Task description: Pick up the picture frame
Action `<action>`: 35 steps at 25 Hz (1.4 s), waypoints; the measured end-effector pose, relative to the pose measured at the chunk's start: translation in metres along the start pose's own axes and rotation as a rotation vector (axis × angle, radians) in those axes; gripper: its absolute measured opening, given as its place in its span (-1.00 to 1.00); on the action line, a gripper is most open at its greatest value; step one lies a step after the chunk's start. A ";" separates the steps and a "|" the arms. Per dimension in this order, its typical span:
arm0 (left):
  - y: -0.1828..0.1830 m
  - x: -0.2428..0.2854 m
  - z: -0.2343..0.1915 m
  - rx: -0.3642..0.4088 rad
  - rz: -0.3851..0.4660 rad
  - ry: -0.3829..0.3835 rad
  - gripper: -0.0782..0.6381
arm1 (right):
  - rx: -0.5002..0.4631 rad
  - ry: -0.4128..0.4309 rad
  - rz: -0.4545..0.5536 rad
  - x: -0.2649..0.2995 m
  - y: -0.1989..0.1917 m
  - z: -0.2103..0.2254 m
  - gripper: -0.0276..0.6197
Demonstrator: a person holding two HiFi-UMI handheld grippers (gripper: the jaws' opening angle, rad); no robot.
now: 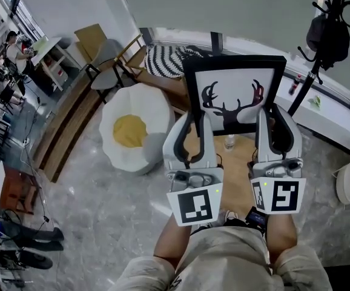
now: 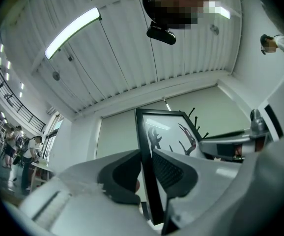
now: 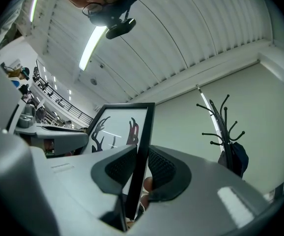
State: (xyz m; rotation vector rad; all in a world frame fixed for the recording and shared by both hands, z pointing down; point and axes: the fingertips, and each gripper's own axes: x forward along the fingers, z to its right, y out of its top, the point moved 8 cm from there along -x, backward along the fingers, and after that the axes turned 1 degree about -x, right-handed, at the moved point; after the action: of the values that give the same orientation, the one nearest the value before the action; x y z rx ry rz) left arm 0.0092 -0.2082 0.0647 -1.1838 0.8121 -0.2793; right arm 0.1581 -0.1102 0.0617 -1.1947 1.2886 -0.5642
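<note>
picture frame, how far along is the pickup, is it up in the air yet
Done: the left claw and right claw are each clamped on a side edge of the picture frame. In hand: the frame hangs upright between them, apparently clear of the wooden table below. Left: nothing of the pickup itself that I can see, only keeping the grip steady.

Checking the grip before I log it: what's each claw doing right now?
Left claw: closed on the picture frame's left edge.
Right claw: closed on its right edge.
</note>
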 end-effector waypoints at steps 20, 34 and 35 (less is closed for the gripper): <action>0.001 0.007 0.002 -0.060 0.011 -0.077 -0.55 | -0.038 -0.097 -0.034 -0.008 0.009 -0.001 -0.69; -0.004 0.010 -0.006 -0.080 0.006 -0.108 -0.55 | -0.055 -0.126 -0.045 -0.007 0.009 -0.008 -0.69; 0.000 0.011 -0.003 -0.080 0.006 -0.109 -0.55 | -0.054 -0.128 -0.045 -0.007 0.012 -0.005 -0.69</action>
State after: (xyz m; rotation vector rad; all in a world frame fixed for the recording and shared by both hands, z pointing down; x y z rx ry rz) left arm 0.0147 -0.2175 0.0600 -1.2605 0.7370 -0.1770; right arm 0.1485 -0.1016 0.0551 -1.2864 1.1770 -0.4801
